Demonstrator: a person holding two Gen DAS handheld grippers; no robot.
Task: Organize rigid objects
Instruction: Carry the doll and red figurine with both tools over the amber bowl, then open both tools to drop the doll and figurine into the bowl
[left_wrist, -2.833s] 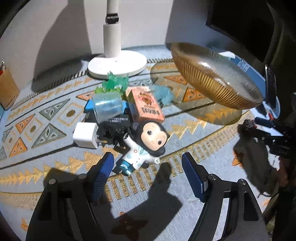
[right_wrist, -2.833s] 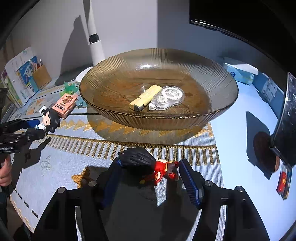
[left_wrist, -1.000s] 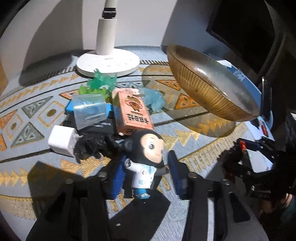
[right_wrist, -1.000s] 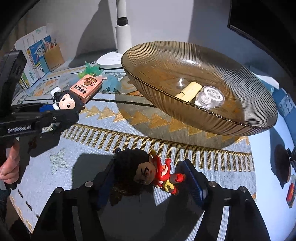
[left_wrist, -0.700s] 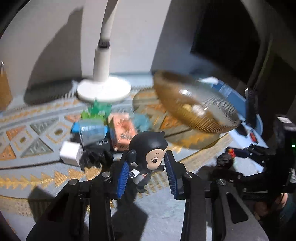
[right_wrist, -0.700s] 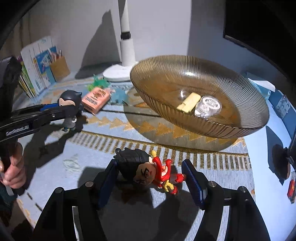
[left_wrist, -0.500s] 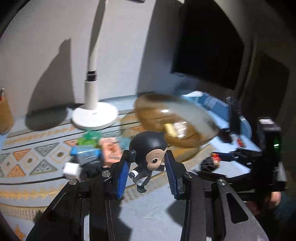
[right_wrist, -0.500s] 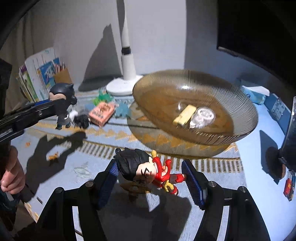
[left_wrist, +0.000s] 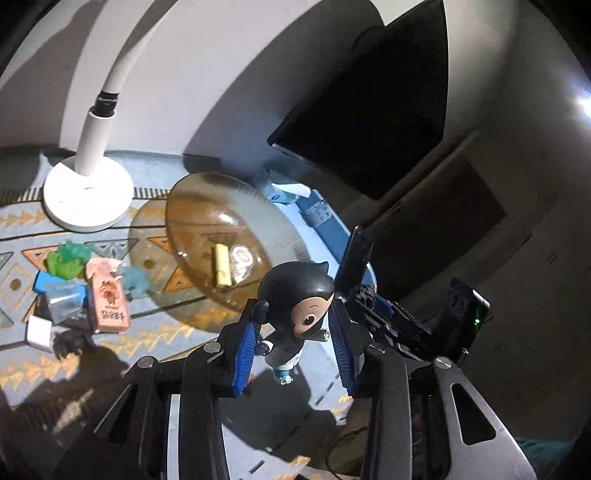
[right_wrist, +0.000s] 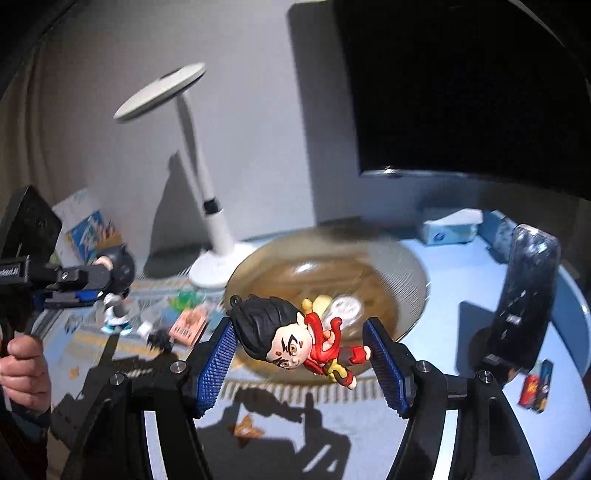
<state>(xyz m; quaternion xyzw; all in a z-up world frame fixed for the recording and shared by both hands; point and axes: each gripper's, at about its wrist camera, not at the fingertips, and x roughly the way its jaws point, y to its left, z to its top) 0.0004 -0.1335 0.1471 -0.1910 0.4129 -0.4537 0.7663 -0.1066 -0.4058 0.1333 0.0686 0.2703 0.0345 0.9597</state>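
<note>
Open air lies between both my loads and the amber glass bowl (right_wrist: 402, 273). My left gripper (left_wrist: 295, 347) pinches the black-headed monkey figure (left_wrist: 299, 314), raised above the bowl's near rim. My right gripper (right_wrist: 299, 360) clamps the red-suited figure (right_wrist: 295, 338) crosswise, raised before that rim.

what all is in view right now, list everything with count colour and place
monkey figurine: 1, black and white, in left gripper
red figurine: 1, black hair, in right gripper
glass bowl: 1, amber, on mat
yellow lighter: 1, in bowl
tape dispenser: 1, clear, in bowl
pink box: 1, left pile
white cube: 1, left pile
lamp: 1, white, behind pile
phone: 1, black, right
left gripper: 1, blue pads
right gripper: 1, blue pads
hand: 1, left edge
</note>
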